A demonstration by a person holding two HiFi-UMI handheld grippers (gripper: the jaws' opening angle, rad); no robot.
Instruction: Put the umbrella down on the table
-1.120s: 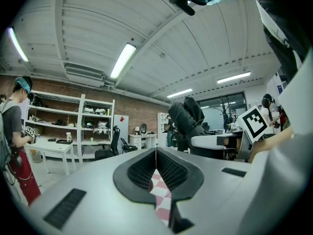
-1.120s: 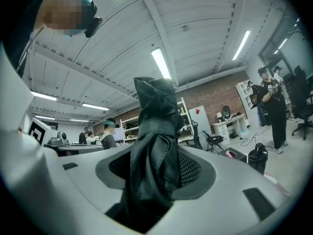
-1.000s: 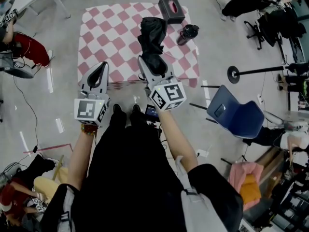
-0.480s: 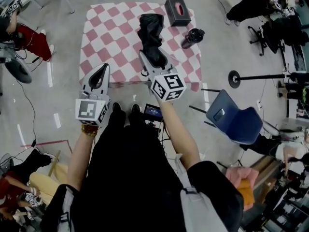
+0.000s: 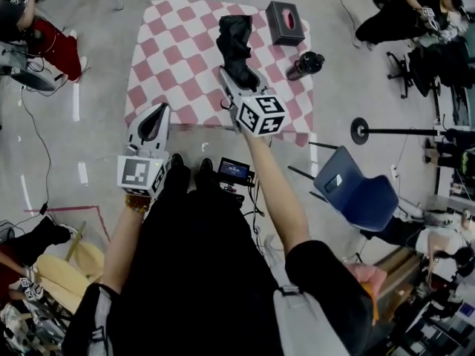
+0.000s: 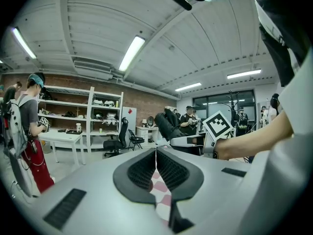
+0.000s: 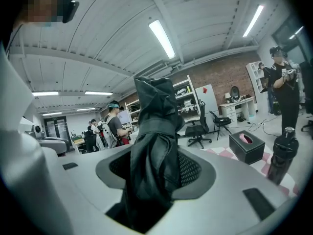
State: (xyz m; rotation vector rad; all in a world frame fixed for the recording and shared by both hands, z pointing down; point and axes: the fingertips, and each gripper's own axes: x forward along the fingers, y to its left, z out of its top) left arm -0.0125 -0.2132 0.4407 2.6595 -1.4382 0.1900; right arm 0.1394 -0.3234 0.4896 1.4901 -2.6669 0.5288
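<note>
umbrella (image 5: pixel 236 39) not down yet: the right gripper (image 5: pixel 234 86) is clamped on its black folds, holding it over the middle of the table (image 5: pixel 171 50). lowering and letting go remain. left gripper (image 5: pixel 154 117) is pinched closed on nothing, off the near left corner. only the right gripper view shows the umbrella tilted up toward the ceiling.
</note>
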